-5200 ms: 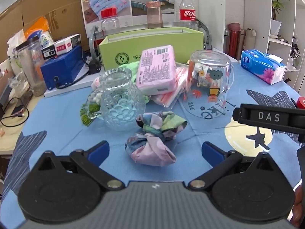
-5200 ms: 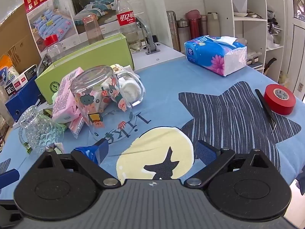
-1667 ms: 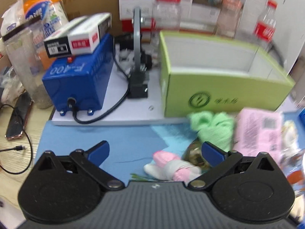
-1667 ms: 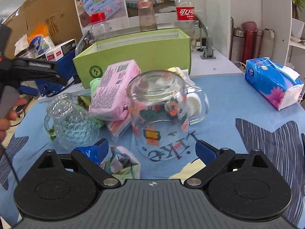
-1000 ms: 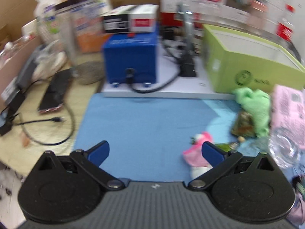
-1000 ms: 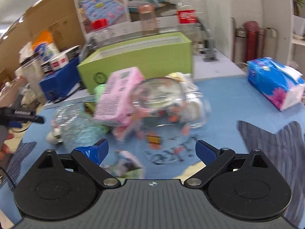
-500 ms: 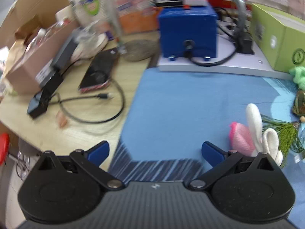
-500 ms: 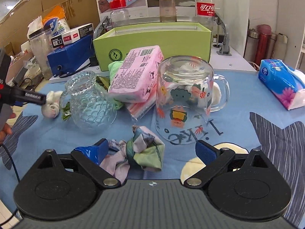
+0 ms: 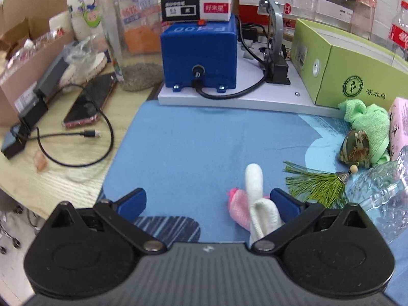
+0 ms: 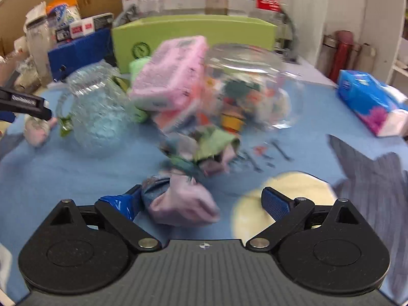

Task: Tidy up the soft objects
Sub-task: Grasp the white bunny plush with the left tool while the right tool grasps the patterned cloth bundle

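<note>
A pink-and-white plush bunny [image 9: 252, 204] lies between the spread left tool [image 9: 207, 200] fingers.

This looks like a small workroom or test lab, not a home. At the upper centre of the left wrist view, a blue metal machine [image 9: 200, 54] with a cable stands on a white base plate [image 9: 229, 99]. At the upper left are cardboard boxes [image 9: 30, 23]. On the wooden bench [image 9: 63, 163] lie a phone [image 9: 88, 100] and a charging cable [image 9: 76, 137]. At the right of the right wrist view, flasks [image 10: 340, 51] stand near white shelves [image 10: 400, 66].
</note>
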Available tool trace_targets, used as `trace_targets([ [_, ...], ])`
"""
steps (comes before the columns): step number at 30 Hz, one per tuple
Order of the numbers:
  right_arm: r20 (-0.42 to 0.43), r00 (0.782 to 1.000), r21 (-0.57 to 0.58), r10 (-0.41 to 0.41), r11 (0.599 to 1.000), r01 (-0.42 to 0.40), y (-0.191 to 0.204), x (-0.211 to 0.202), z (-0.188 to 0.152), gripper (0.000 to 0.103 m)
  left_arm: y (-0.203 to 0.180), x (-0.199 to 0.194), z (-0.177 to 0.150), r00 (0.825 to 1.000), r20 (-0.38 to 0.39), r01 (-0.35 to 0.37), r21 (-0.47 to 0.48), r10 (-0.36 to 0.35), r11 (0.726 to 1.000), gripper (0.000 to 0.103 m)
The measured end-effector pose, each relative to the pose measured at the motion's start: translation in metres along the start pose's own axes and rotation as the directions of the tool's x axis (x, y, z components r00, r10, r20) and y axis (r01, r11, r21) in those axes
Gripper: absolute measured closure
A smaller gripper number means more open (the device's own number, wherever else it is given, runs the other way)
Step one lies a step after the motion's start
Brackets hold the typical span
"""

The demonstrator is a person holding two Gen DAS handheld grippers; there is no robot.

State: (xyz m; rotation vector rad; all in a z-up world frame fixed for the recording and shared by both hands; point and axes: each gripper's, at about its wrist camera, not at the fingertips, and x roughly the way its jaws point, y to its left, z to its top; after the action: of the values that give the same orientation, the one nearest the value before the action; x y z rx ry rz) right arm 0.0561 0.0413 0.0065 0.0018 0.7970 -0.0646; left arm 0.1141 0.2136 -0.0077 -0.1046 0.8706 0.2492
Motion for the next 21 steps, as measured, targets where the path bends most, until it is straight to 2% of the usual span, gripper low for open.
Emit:
trace_targets([
  [4,-0.040,0.999,0.056,0.011,0.998,-0.009,-0.029,-0.014,-0.007,0.018,0.001,-0.002,-0.003,1.000,-0.010,0.005,-0.017,-0.006,1.000,0.001],
  [6,-0.010,1.000,0.050,0.022,0.999,-0.021,-0.027,-0.018,-0.006,0.018,-0.001,-0.006,-0.004,1.000,-0.008,0.005,-0.002,-0.005,1.000,0.001],
  [8,0.022,1.000,0.028,0.000,1.000,0.000,-0.019,-0.013,-0.001,0.018,-0.001,-0.013,-0.007,1.000,0.001,0.025,0.014,-0.025,1.000,0.001],
  [11,-0.002,1.000,-0.029,-0.013,1.000,0.013,-0.008,0.008,0.004,0.018,-0.005,-0.022,-0.012,0.997,0.013,0.078,0.062,-0.079,0.995,0.001],
  [12,0.014,1.000,-0.014,0.007,1.000,-0.007,-0.009,0.008,0.004,0.017,-0.008,-0.023,-0.014,0.996,0.014,0.085,0.084,-0.086,0.993,0.001],
  [15,0.048,0.998,-0.008,0.030,1.000,-0.029,-0.013,0.009,-0.002,0.015,-0.016,-0.013,-0.019,0.999,-0.005,0.051,0.123,-0.051,0.991,0.001],
  [18,0.105,0.993,-0.021,0.044,0.999,-0.042,-0.015,0.006,-0.012,0.015,-0.013,-0.004,-0.021,0.998,-0.017,0.064,0.093,-0.063,0.994,0.001],
  [21,0.083,0.995,-0.036,0.054,0.998,-0.052,-0.015,0.007,-0.007,0.015,-0.009,-0.003,-0.022,0.997,-0.019,0.080,0.075,-0.078,0.994,0.001],
])
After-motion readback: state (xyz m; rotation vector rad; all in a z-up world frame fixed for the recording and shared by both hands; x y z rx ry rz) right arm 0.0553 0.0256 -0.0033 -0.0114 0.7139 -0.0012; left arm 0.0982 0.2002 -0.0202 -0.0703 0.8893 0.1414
